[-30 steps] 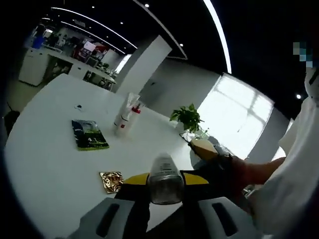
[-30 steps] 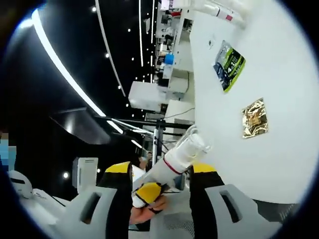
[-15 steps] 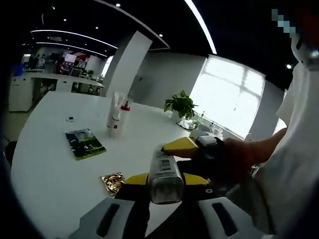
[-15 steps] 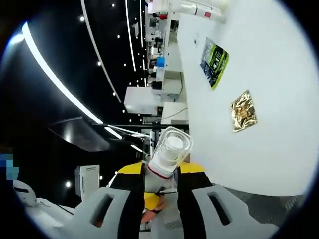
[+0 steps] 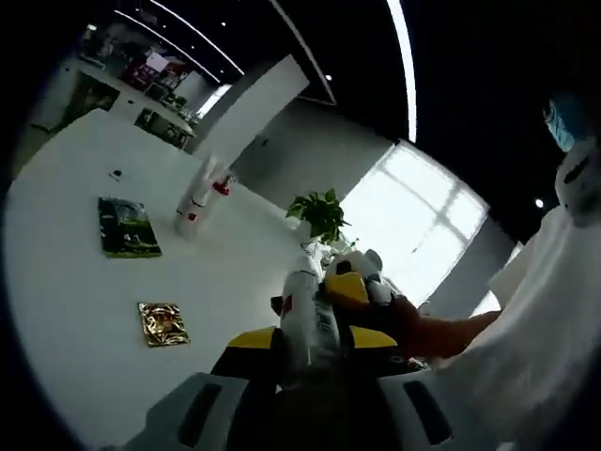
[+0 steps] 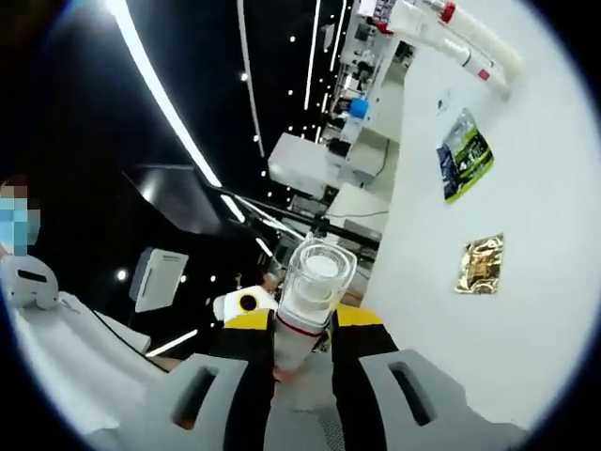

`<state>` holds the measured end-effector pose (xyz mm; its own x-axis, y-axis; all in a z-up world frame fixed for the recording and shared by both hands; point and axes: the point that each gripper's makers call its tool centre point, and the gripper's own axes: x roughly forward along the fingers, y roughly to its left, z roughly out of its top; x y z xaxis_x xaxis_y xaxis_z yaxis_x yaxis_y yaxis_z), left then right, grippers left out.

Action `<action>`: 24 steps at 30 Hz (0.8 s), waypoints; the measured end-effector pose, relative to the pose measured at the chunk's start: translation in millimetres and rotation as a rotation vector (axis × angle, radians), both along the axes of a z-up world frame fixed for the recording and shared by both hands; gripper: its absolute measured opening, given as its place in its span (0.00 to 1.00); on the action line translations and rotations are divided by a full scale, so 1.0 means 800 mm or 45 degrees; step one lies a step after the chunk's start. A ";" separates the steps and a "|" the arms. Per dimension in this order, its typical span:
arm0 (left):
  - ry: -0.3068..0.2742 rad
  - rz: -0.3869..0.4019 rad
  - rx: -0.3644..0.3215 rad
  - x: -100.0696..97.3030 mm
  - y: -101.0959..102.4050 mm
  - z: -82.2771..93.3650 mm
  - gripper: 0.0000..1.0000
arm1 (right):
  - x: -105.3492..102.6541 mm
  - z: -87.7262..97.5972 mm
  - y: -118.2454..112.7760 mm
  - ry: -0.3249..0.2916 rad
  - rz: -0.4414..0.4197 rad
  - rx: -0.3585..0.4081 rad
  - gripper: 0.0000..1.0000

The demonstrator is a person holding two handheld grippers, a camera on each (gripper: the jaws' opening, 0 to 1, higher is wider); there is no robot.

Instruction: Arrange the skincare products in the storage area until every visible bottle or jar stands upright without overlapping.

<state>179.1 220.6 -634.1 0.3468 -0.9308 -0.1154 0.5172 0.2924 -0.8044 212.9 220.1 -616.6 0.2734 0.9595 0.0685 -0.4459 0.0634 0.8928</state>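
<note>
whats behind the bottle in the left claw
Behind the bottle in the left claw sits the right claw, held by a hand. The bottle covers what that claw grips.

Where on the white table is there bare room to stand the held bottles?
Bare table lies between the gold sachet, green packet and potted plant. The far edge is crowded by standing bottles.

table (image 5: 84, 291) – white, spreading across the left of the left gripper view | green packet (image 5: 127, 228) – lying flat at left centre | gold packet (image 5: 162, 322) – lying flat below it, well apart | potted plant (image 5: 321, 213) – standing at centre before a bright window (image 5: 423, 225) | ceiling light strip (image 6: 164, 89) – running across the upper left of the right gripper view
</note>
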 end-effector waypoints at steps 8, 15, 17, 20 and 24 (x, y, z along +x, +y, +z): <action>0.256 -0.139 -0.249 -0.022 -0.013 0.019 0.25 | -0.021 0.023 -0.009 -0.157 0.152 0.058 0.20; 0.408 -0.291 -0.307 -0.045 -0.026 0.019 0.23 | -0.036 0.032 -0.004 -0.181 0.210 0.102 0.20; 0.401 -0.277 -0.295 -0.044 -0.022 0.019 0.23 | -0.034 0.027 -0.004 -0.175 0.185 0.082 0.21; 0.400 -0.228 -0.294 -0.036 -0.018 0.018 0.22 | -0.027 0.021 -0.007 -0.148 0.134 0.061 0.22; 0.332 -0.185 -0.193 -0.033 -0.018 0.006 0.22 | -0.022 0.013 -0.005 -0.131 0.079 -0.008 0.21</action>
<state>153.1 206.0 -629.1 0.1859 -0.9818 -0.0393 0.3158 0.0976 -0.9438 195.3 216.5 -606.2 0.2053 0.9748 0.0871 -0.5384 0.0382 0.8418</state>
